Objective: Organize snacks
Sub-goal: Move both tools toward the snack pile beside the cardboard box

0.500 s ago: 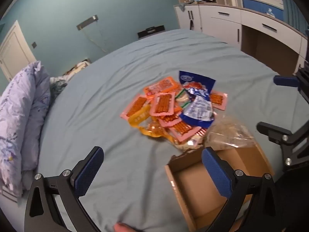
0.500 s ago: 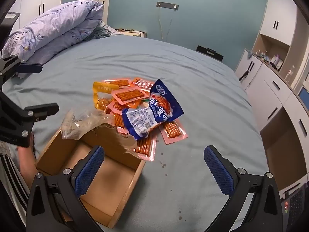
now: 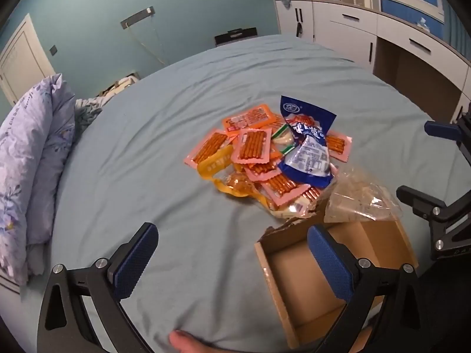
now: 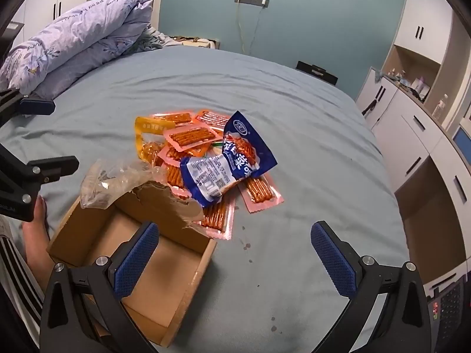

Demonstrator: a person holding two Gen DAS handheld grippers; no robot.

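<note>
A pile of snack packets [image 3: 259, 158] [image 4: 206, 153] lies on the blue-grey bed: several pink packs of orange sticks, a yellow pouch [image 3: 223, 173], a blue-and-white bag [image 3: 309, 153] [image 4: 226, 161] on top. An open, empty cardboard box [image 3: 297, 276] [image 4: 97, 229] with a torn flap sits just near of the pile, a clear plastic bag [image 3: 359, 200] [image 4: 117, 176] draped on its far rim. My left gripper [image 3: 232, 256] hovers open over the sheet and the box's left edge. My right gripper [image 4: 235, 250] is open above the box's right wall, with nothing between its fingers.
A folded lilac duvet [image 3: 32, 158] [image 4: 76, 38] lies along the bed's far side. White cabinets and drawers [image 3: 382, 35] [image 4: 418, 123] stand beyond the bed. A person's bare foot [image 4: 35, 235] rests on the sheet beside the box.
</note>
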